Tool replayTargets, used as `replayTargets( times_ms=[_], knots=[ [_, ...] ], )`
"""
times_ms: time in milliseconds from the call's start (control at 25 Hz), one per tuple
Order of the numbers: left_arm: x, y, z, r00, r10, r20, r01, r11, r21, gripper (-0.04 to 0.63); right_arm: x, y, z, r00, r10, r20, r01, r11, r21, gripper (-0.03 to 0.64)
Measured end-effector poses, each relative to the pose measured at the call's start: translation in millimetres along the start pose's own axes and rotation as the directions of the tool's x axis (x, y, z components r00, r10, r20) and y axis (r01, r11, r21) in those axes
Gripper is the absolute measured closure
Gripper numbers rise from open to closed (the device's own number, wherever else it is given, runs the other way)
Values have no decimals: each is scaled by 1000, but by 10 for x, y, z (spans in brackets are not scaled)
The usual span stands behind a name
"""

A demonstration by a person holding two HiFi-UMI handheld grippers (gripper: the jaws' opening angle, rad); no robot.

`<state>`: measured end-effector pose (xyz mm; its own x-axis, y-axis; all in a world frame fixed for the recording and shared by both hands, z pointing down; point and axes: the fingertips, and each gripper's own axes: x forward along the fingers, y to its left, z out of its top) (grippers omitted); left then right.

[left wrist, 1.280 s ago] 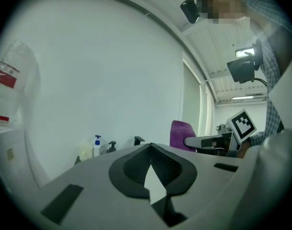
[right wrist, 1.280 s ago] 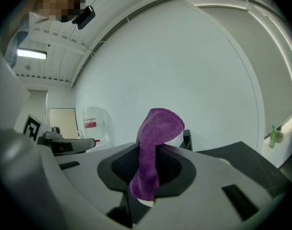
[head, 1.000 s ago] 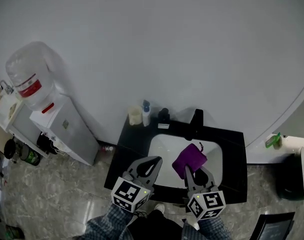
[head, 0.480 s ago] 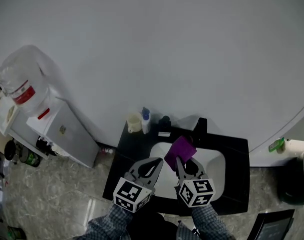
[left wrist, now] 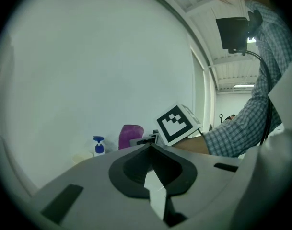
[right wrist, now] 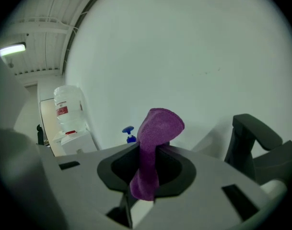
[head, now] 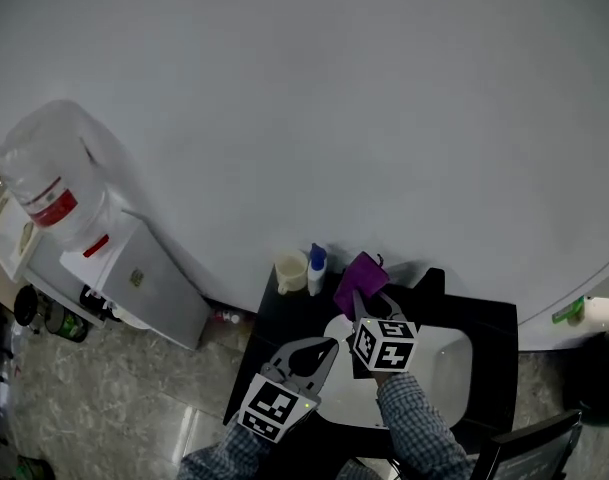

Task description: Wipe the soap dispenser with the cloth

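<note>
A small soap dispenser [head: 317, 258] with a blue pump stands at the back left of the black counter [head: 274, 323], beside a pale cup [head: 291, 269]. My right gripper [head: 362, 303] is shut on a purple cloth [head: 363, 279], holding it up just right of the dispenser and close to the wall. In the right gripper view the cloth [right wrist: 155, 138] sticks up between the jaws and the blue pump [right wrist: 129, 133] shows just left of it. My left gripper [head: 322, 346] is shut and holds nothing, at the counter's front left. It sees the dispenser [left wrist: 98, 145] and the cloth [left wrist: 131, 135] ahead.
A white basin [head: 449, 363] is set into the counter, with a black faucet [head: 431, 284] behind it. A water cooler [head: 134, 278] with a big bottle [head: 46, 183] stands on the floor at left. The white wall rises directly behind the counter.
My right gripper has carried the cloth from over the basin toward the back left, up beside the dispenser. The left gripper has stayed near the counter's front left.
</note>
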<state>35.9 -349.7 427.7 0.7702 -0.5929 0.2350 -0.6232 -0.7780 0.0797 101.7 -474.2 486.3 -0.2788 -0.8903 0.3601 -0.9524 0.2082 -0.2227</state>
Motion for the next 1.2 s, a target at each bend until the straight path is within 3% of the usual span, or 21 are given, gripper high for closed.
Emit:
replayTargets(
  times_ms=[280,520,600,760,880,1000,1200],
  knots=[
    [-51,271,-186,1000,14,-25,-16,998,-63,594,262,-212,-531,988,-91,-123,90,996,-12,534],
    [-46,373,-295,998,14,-53,-17,999,-52,594,316,-412,-1098,952,-161,-259,166,986,-3,535],
    [-45,397,-325,998,11,-60,-15,998,-55,594,295,-380,-1073,959,-154,-238,161,987,11,535],
    [-26,442,-380,997,8,-75,-12,999,-51,594,319,28,-624,994,-33,-101,35,999,18,534],
    [-23,463,-365,998,16,-66,-20,998,-61,594,383,225,-363,999,17,-44,-17,1000,4,534],
    [-35,477,-350,998,23,-61,-27,997,-68,594,487,216,-425,996,13,-83,-14,1000,-12,534],
    [-84,476,-366,998,33,-57,-38,996,-83,594,544,-53,-909,976,-59,-208,60,998,0,534]
  ],
)
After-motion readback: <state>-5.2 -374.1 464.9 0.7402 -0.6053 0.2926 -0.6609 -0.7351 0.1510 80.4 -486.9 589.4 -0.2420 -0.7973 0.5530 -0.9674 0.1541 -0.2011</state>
